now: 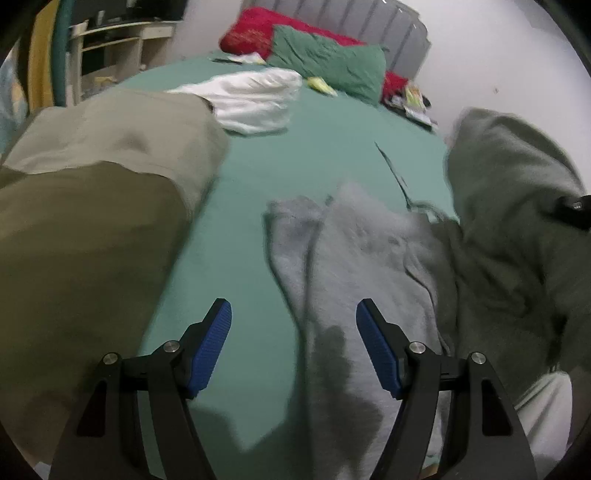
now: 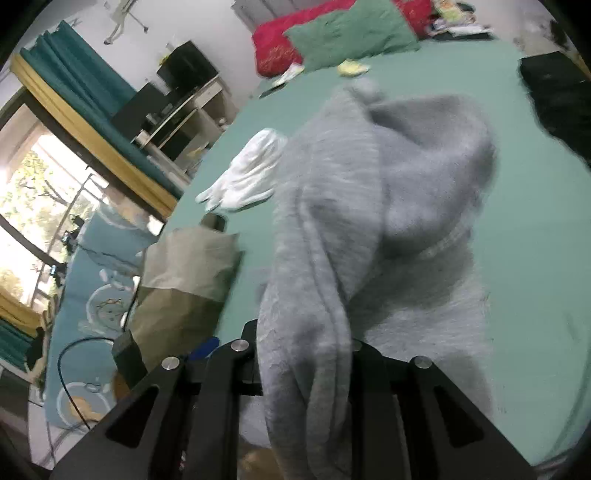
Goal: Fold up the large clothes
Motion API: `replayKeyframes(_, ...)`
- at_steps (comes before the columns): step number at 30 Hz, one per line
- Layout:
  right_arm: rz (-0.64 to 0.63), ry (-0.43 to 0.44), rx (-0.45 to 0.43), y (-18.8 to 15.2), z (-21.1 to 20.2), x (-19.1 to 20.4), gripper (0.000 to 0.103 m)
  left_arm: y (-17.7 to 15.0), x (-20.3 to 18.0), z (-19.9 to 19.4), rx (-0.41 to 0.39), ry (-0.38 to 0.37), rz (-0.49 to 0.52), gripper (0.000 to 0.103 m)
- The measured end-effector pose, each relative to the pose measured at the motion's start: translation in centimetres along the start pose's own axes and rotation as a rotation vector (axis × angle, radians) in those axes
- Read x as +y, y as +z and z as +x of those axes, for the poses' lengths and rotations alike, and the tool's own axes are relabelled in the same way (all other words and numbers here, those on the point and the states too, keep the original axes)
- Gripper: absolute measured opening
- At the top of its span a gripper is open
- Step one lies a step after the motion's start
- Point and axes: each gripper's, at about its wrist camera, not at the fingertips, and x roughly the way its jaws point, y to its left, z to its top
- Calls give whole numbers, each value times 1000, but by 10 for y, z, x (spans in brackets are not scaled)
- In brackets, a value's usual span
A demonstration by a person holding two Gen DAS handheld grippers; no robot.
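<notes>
Grey fleece garment [image 2: 369,206] lies on green bed [image 1: 332,140], one part lifted. Right gripper [image 2: 303,365] clenched on a bunched fold at 6 o'clock. Left gripper [image 1: 293,350] released, empty above it. Soft, floppy, fairly heavy; best taken at hems or seams.

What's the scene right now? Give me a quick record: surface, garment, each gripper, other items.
surface: bed with green sheet
garment: grey garment, partly lifted, rest lying on the bed
right gripper: shut on the grey garment, pads hidden by the cloth
left gripper: open, nothing between the pads, above the garment's edge
other clothes: olive stack at left, white garment behind it
head of bed: green pillow, red pillow
</notes>
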Motion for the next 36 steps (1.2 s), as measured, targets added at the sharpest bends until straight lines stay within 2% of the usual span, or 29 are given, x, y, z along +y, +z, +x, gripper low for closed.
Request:
replayKeyframes(3, 40, 32, 46, -6, 44, 20, 18, 1, 20, -8, -20, -9, -67, 74)
replayKeyframes(6, 116, 20, 111, -21, 95, 25, 23, -1, 35, -17, -38, -37, -101, 74)
replayKeyframes(7, 149, 21, 144, -27, 109, 22, 30, -3, 35, -19, -43, -43, -100, 74)
replayKeyframes(8, 186, 42, 180, -32, 123, 19, 43, -4, 34, -21, -45, -44, -97, 74)
replayKeyframes(9, 246, 120, 232, -39, 137, 14, 49, -4, 33, -21, -48, -42, -93, 74)
replayKeyframes(10, 270, 165, 264, -41, 141, 13, 57, -6, 31, -23, -55, -41, -87, 74)
replayKeyframes(12, 244, 222, 274, -40, 132, 19, 62, -5, 26, -21, -65, -48, -73, 74)
replayKeyframes(14, 186, 266, 237, -31, 103, 24, 66, -4, 23, -22, -78, -63, -71, 74)
replayKeyframes(16, 123, 275, 156, -20, 64, 21, 67, -4, 20, -26, -99, -105, -85, 74)
replayKeyframes(18, 36, 214, 46, -12, 20, 11, 67, -3, 16, -30, -120, -159, -105, 74)
replayKeyframes(20, -33, 102, -25, -14, -9, -6, 68, -8, 8, -31, -122, -195, -97, 74)
replayKeyframes(23, -79, -58, -26, -32, -19, -37, 68, -14, -13, -16, -46, -202, -33, 74)
replayKeyframes(25, -82, -148, 13, -51, -12, -61, 69, -24, -26, 2, 34, -134, 21, 74)
replayKeyframes(26, -73, -146, 19, -61, -6, -71, 76, -28, -30, 11, 75, -105, 38, 74)
replayKeyframes(28, -5, -114, -9, -82, -1, -94, 87, -36, -35, 28, 151, -60, 45, 74)
replayKeyframes(30, 74, -63, -10, -93, 4, -112, 88, -36, -37, 26, 148, -47, 33, 74)
replayKeyframes(32, 196, 59, -7, -102, 8, -125, 88, -36, -40, 21, 143, -71, 26, 74)
replayKeyframes(36, 259, 201, 3, -111, 21, -144, 89, -44, -53, 14, 140, -83, 29, 74)
